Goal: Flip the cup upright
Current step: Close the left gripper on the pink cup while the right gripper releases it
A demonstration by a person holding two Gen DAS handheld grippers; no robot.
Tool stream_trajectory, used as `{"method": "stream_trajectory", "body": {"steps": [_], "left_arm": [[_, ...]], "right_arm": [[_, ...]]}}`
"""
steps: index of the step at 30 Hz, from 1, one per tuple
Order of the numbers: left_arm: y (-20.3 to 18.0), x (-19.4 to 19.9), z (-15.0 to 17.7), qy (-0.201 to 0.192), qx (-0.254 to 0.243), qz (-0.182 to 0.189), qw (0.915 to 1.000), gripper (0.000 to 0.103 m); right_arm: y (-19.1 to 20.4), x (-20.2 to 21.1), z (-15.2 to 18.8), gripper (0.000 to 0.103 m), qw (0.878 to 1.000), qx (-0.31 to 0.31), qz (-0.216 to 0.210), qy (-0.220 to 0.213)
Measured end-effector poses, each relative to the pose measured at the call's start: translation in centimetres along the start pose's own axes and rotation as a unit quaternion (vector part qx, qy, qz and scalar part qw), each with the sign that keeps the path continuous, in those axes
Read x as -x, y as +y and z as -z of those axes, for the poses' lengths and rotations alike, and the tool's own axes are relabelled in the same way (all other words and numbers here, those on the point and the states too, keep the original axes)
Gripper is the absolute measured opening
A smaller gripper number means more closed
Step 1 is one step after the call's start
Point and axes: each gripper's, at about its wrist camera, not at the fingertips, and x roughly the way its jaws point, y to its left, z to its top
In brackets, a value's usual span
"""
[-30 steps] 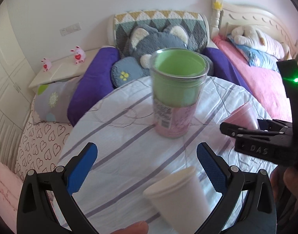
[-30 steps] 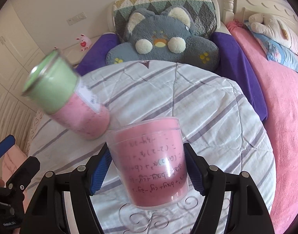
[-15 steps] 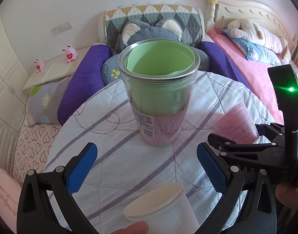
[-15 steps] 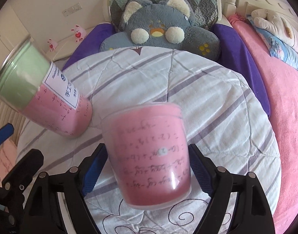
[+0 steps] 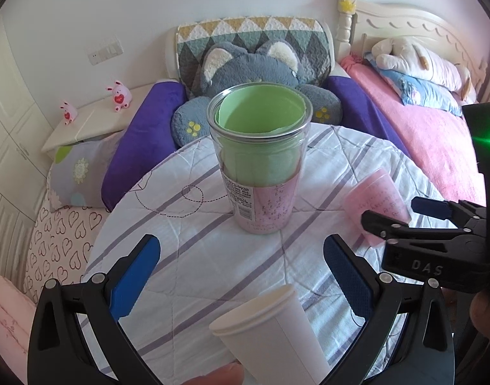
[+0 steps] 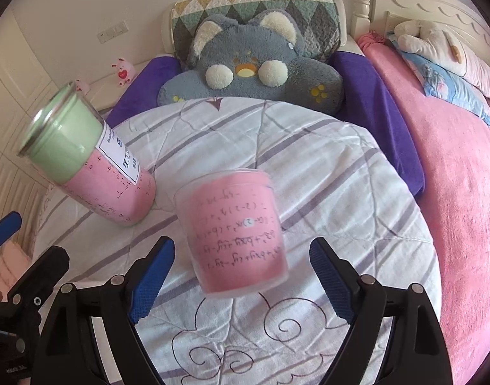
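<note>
The pink cup (image 6: 233,229) stands upside down near the table's (image 6: 341,192) front edge, between the spread fingers of the right gripper (image 6: 241,276), touching neither. Left of it the tall clear cup (image 5: 259,160) stands upright mid-table. The left gripper (image 5: 241,276) gapes empty.

Pink cup (image 6: 233,229) standing inverted on striped quilt (image 6: 325,173), between spread right gripper (image 6: 241,276) fingers, green-and-pink tumbler (image 6: 87,160) beside
</note>
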Motion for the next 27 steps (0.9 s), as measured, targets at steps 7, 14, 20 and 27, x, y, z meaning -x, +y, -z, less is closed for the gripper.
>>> {"method": "stream_trajectory", "body": {"steps": [7,14,20,27], "left_arm": [[-1.2,1.5,0.3,-0.006,-0.005,0.006,0.9999,0.103],[-3.9,2.4,0.2,-0.01,-0.018,0.014,0.9997,0.103],[-7.2,1.6,-0.2,-0.003,-0.035,0.011,0.9993,0.103],[-10.9,-0.4,-1.4,0.01,-0.052,0.011,0.9985,0.103]], "right_arm": [[-1.4,2.6,0.7,0.087,1.0,-0.015,0.011,-0.019],[-3.3,5.5,1.8,0.087,0.998,-0.032,0.013,-0.044],[-5.8,7.1,2.9,0.087,0.997,-0.048,0.024,-0.06],[-10.1,7.9,3.2,0.087,0.994,-0.077,0.031,-0.074]]}}
